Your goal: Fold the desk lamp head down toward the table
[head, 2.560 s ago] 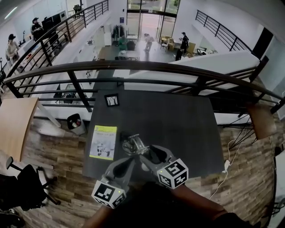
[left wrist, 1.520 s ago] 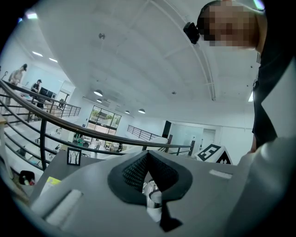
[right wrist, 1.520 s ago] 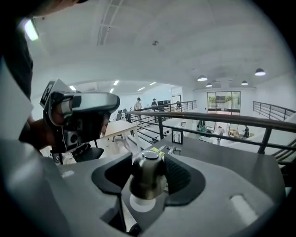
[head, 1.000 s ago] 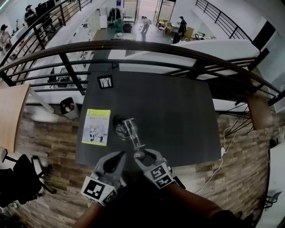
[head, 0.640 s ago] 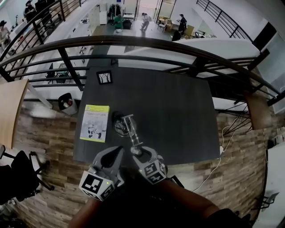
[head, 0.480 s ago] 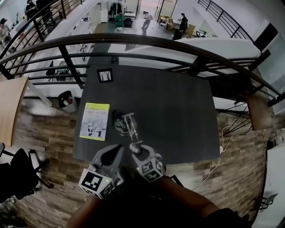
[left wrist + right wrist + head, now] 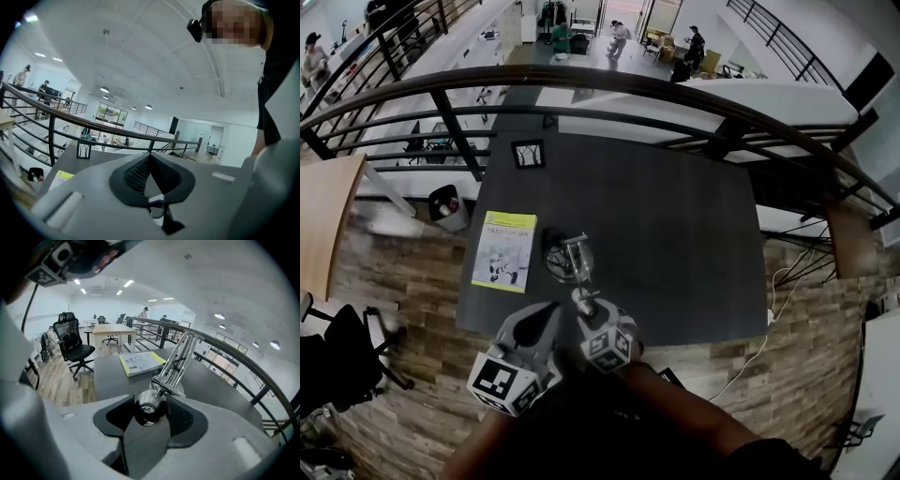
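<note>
Right tool (image 7: 586, 314) clamped on the lamp head (image 7: 149, 409), just above the tabletop (image 7: 675, 234).
Left tool (image 7: 150, 161) hangs beside it, jaws seemingly together on nothing. A yellow booklet (image 7: 504, 248) lies left of the lamp base (image 7: 562, 262), with the railing (image 7: 581, 80) beyond.

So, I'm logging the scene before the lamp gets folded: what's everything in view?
Table: one, dark grey, centre.
Desk lamp: one, silver, near-left on the table.
Booklet: one, yellow-and-white, table's left edge.
Picture frame: one, black, table's far-left corner.
Railing: one, black, beyond the table.
Office chair: one, black, floor at left.
Left claw: one, grey, shut, empty.
Right claw: one, grey, shut on the desk lamp's head.
</note>
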Tool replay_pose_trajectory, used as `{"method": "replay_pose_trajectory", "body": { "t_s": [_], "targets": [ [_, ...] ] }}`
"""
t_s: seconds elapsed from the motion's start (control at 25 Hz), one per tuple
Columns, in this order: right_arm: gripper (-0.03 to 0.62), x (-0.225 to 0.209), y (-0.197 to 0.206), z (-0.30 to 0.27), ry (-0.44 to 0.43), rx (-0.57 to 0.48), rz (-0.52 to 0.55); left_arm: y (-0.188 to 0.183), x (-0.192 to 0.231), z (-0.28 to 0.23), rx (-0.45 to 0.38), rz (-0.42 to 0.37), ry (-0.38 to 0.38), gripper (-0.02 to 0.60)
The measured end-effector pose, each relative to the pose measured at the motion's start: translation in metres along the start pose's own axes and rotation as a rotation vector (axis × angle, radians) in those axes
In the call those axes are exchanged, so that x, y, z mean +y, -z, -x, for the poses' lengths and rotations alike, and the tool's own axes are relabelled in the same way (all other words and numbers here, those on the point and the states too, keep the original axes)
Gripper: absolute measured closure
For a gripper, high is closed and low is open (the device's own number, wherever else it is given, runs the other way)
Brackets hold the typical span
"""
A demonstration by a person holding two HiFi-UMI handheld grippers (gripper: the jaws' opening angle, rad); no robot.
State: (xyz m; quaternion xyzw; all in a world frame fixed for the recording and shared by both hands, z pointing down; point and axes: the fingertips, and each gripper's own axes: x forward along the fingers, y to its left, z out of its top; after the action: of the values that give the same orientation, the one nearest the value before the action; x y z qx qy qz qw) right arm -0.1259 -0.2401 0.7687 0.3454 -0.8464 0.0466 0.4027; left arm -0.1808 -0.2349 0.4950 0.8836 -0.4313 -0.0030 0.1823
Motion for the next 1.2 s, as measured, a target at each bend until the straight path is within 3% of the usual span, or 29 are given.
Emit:
{"method": "replay_pose_trajectory", "body": {
  "t_s": [0.32,1.0,1.2],
  "targets": [
    [0.379,-0.004,0.004,-0.027,0.016,0.027,0.036,0.009,0.007,0.001,-0.004,-0.013,-0.010,0.580],
    [0.379,-0.008,-0.002,-0.027,0.018,0.047,0.041,0.008,0.020,0.011,-0.013,-0.017,-0.035,0.580],
    [0.384,-0.017,-0.013,-0.007,0.017,0.028,-0.039,-0.003,0.013,0.013,-0.032,-0.018,-0.019,0.580]
  ]
}}
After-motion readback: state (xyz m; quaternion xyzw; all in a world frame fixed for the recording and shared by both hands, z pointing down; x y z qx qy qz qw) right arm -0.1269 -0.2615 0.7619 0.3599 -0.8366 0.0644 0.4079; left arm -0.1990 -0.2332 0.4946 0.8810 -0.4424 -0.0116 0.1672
